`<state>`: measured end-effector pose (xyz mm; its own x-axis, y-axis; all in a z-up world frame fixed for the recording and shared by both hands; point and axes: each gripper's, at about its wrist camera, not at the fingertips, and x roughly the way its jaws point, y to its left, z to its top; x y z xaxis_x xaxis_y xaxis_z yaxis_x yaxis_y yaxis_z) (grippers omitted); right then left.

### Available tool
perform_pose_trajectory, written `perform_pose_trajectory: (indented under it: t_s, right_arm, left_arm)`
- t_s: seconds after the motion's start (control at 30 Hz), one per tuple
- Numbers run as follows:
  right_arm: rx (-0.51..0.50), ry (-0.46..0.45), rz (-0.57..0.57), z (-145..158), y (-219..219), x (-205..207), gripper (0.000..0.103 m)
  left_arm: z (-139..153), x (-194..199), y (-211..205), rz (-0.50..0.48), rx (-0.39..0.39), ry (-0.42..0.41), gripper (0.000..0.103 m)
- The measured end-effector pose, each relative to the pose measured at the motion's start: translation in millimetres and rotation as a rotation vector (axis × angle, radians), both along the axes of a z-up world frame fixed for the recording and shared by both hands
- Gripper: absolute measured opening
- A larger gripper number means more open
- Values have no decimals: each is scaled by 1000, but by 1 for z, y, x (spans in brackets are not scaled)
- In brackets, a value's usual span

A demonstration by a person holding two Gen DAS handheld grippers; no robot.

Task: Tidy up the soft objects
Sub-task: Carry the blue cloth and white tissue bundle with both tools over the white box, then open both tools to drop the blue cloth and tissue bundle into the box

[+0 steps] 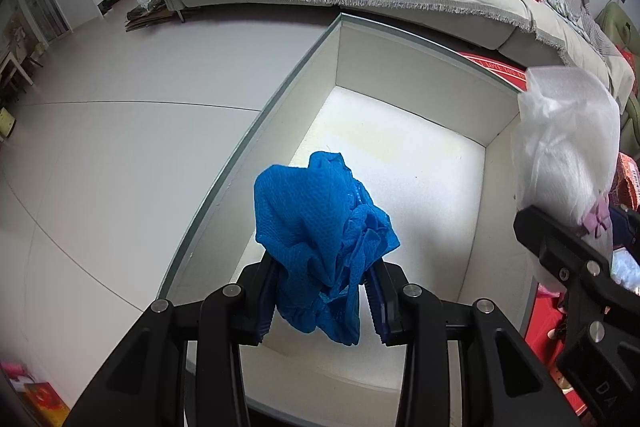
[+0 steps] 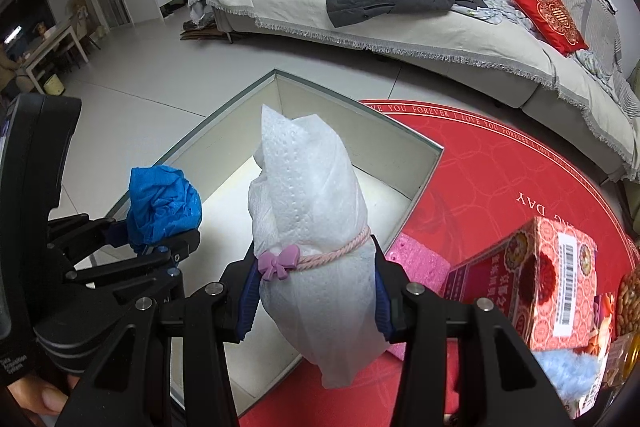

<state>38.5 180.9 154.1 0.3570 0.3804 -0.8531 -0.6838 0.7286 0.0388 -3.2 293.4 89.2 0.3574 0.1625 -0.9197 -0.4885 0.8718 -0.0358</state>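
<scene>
Two grippers hang over the open white box [image 1: 404, 147]. The left gripper [image 1: 320, 301] has its jaws clenched on a crumpled blue cloth [image 1: 316, 227]. The right gripper [image 2: 316, 293] has its jaws clamped around a white paper bundle [image 2: 308, 195] tied with a pink cord and bow [image 2: 278, 261].
</scene>
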Motion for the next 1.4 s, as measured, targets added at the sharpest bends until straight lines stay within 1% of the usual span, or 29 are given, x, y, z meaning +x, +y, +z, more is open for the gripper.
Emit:
perform_pose_trajectory:
  t_s: [0.33,0.77,0.93,0.97,1.0,1.07,1.13,1.17,1.2,1.4]
  right_arm:
    - [-16,5,-5,-7,15,23,50]
    - [-48,13,-5,-17,35,46,50]
    - [-63,15,-12,-21,37,48,52]
    - [-67,18,-13,-22,38,49,54]
    - [-66,20,-15,-22,38,50,57]
    - [-61,24,-14,-23,38,51,60]
    - [-53,25,-11,-22,37,51,65]
    - [-46,26,-12,-20,36,50,71]
    - [-39,26,-13,-20,34,51,78]
    - [7,17,-44,-10,22,48,78]
  left_arm:
    - [-10,23,-4,-52,23,36,40]
    - [-21,38,1,-86,3,60,40]
    - [-23,42,1,-92,7,69,41]
    - [-23,42,1,-92,10,72,44]
    - [-24,43,1,-91,11,76,47]
    - [-25,42,4,-82,5,75,54]
    - [-24,41,5,-82,-11,70,75]
    - [-22,40,5,-85,-10,63,79]
    - [-19,39,4,-88,-3,50,80]
    - [-9,34,-1,-100,3,22,80]
